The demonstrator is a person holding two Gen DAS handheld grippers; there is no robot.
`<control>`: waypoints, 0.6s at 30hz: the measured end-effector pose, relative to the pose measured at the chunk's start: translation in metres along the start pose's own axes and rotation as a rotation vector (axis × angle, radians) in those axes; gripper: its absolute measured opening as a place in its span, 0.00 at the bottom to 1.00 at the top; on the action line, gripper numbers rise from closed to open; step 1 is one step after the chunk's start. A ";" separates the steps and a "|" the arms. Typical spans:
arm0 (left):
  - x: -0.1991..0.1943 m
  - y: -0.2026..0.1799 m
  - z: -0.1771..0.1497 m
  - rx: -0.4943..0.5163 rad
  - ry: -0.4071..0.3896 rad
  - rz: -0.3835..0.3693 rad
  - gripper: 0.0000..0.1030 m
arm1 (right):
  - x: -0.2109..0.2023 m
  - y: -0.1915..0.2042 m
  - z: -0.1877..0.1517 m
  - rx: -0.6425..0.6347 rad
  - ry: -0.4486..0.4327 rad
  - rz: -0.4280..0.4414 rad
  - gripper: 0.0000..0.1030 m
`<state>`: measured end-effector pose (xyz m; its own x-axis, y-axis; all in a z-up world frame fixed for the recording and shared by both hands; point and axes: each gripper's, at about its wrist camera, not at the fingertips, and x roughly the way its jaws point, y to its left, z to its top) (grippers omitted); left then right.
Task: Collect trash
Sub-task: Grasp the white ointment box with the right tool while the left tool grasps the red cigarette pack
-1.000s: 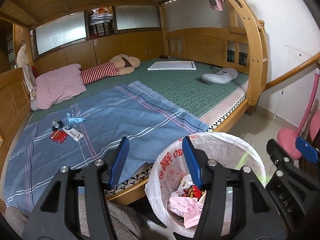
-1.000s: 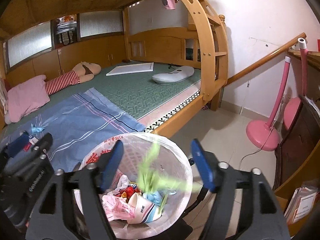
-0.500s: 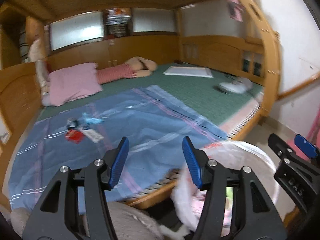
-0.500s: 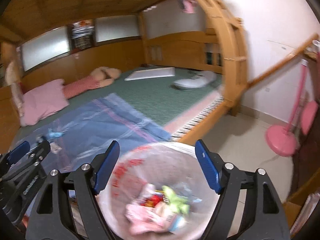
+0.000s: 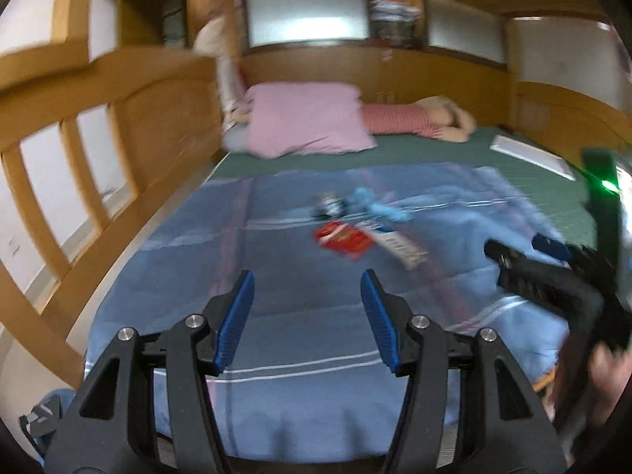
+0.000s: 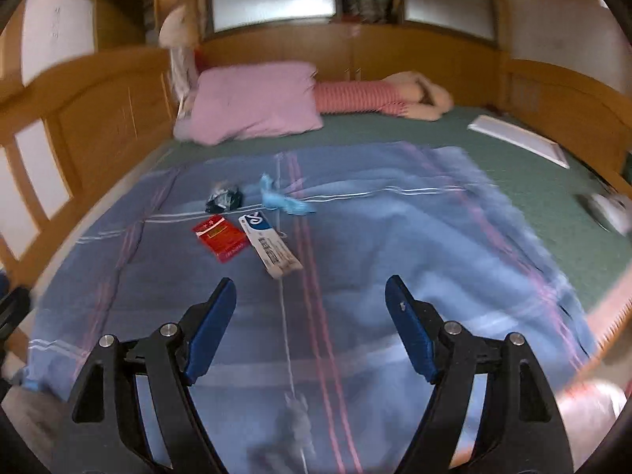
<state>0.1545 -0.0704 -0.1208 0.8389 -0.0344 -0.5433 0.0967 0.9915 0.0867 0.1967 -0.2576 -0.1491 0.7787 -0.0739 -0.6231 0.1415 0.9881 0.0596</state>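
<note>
In the left wrist view, the left gripper [image 5: 307,296] is angled downward over the blue striped blanket [image 5: 276,335], its blue-padded jaws set apart with nothing between them. At the right edge, the right gripper [image 5: 525,260] is seen from the side, blurred, with part of a hand [image 5: 604,371] at its rear; its jaw state cannot be told from this view. The trash is gathered beyond the left gripper's fingertips, toward the middle of the blanket: a red packet [image 5: 343,240], a long white-and-blue wrapper [image 5: 397,245] just to its right, a crumpled dark wrapper [image 5: 330,207] farther back and a light blue scrap [image 5: 379,205] beside that. A pink pillow [image 5: 308,118] and a striped stuffed doll [image 5: 418,120] are laid near the wooden headboard. No bin or other container is visible. In the right wrist view, the right gripper [image 6: 311,302] is likewise tilted down over the blanket [image 6: 395,276]; its jaws have just been opening and are spread wide and empty. The red packet [image 6: 222,238] and the white-and-blue wrapper [image 6: 269,245] are seen touching each other ahead and to the left of the left fingertip, apart from it; the dark wrapper [image 6: 224,198] and the light blue scrap [image 6: 285,200] lie farther off. A white flat board [image 6: 519,140] rests on the green mat [image 6: 493,181] to the right.
</note>
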 end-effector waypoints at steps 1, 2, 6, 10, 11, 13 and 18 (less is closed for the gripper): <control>0.008 0.008 -0.001 -0.013 0.013 0.008 0.55 | 0.023 0.008 0.009 -0.031 0.015 0.011 0.74; 0.019 0.017 -0.002 -0.023 0.027 0.022 0.55 | 0.038 0.012 0.014 -0.052 0.026 0.008 0.74; 0.048 0.036 -0.004 -0.043 0.065 0.042 0.55 | 0.114 0.036 0.027 -0.162 0.115 0.018 0.74; 0.070 0.046 -0.007 -0.056 0.092 0.051 0.55 | 0.162 0.049 0.025 -0.206 0.194 0.036 0.74; 0.076 0.048 -0.008 -0.057 0.103 0.053 0.55 | 0.171 0.052 0.025 -0.220 0.212 0.034 0.74; 0.083 0.050 -0.009 -0.059 0.115 0.058 0.55 | 0.189 0.056 0.022 -0.232 0.254 0.023 0.74; 0.095 0.050 -0.014 -0.057 0.147 0.069 0.55 | 0.212 0.046 0.019 -0.145 0.338 0.033 0.45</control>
<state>0.2315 -0.0221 -0.1801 0.7544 0.0489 -0.6545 0.0076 0.9965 0.0832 0.3797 -0.2299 -0.2633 0.5320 -0.0167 -0.8466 0.0123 0.9999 -0.0119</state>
